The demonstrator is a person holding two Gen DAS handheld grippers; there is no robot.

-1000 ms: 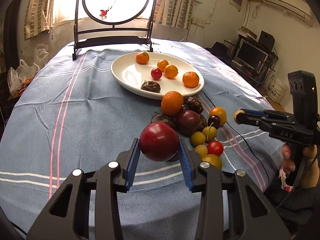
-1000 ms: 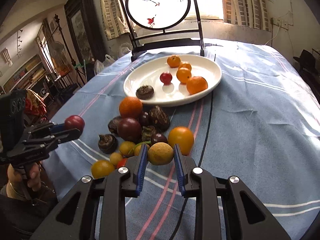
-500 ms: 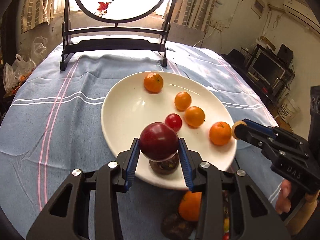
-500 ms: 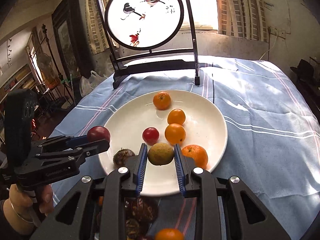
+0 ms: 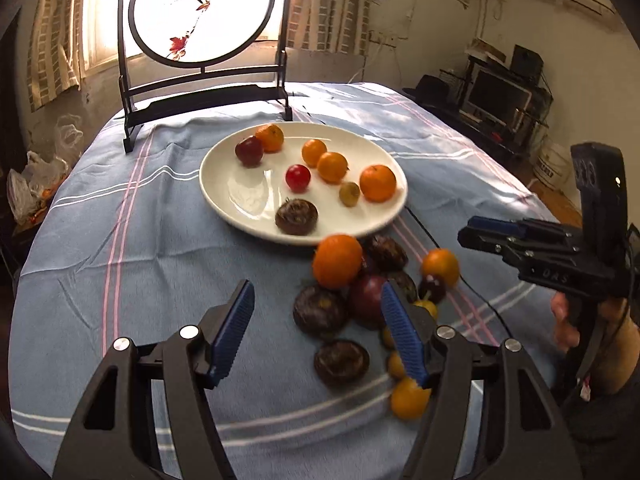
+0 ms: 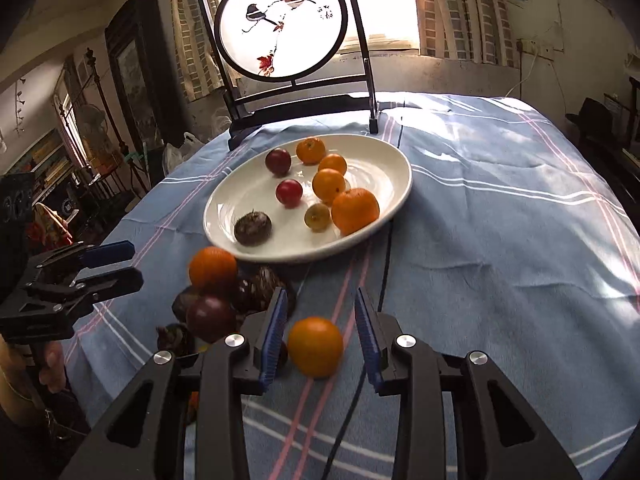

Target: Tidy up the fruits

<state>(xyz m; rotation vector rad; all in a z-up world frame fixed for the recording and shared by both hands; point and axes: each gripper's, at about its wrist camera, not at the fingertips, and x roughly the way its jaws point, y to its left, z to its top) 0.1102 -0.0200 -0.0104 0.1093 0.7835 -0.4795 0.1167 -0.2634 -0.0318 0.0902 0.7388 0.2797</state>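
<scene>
A white plate (image 5: 240, 204) (image 6: 392, 184) on the blue tablecloth holds several fruits, among them a dark red plum (image 5: 249, 151) (image 6: 278, 161) and a small yellow-green fruit (image 5: 349, 194) (image 6: 317, 217). A pile of loose fruit (image 5: 360, 280) lies on the cloth in front of the plate. My left gripper (image 5: 316, 332) is open and empty, above the cloth just left of the pile. My right gripper (image 6: 322, 332) is open, with an orange (image 6: 315, 346) lying on the cloth between its fingers, not gripped.
A black stand with a round bird painting (image 5: 202, 12) (image 6: 280, 20) stands behind the plate. A black cable (image 6: 384, 264) runs across the cloth from under the plate. Furniture and a monitor (image 5: 496, 96) stand beyond the table at the right.
Both grippers opened and pulled back from the plate toward the pile. The plum that my left held and the yellow-green fruit that my right held now lie on the plate.
</scene>
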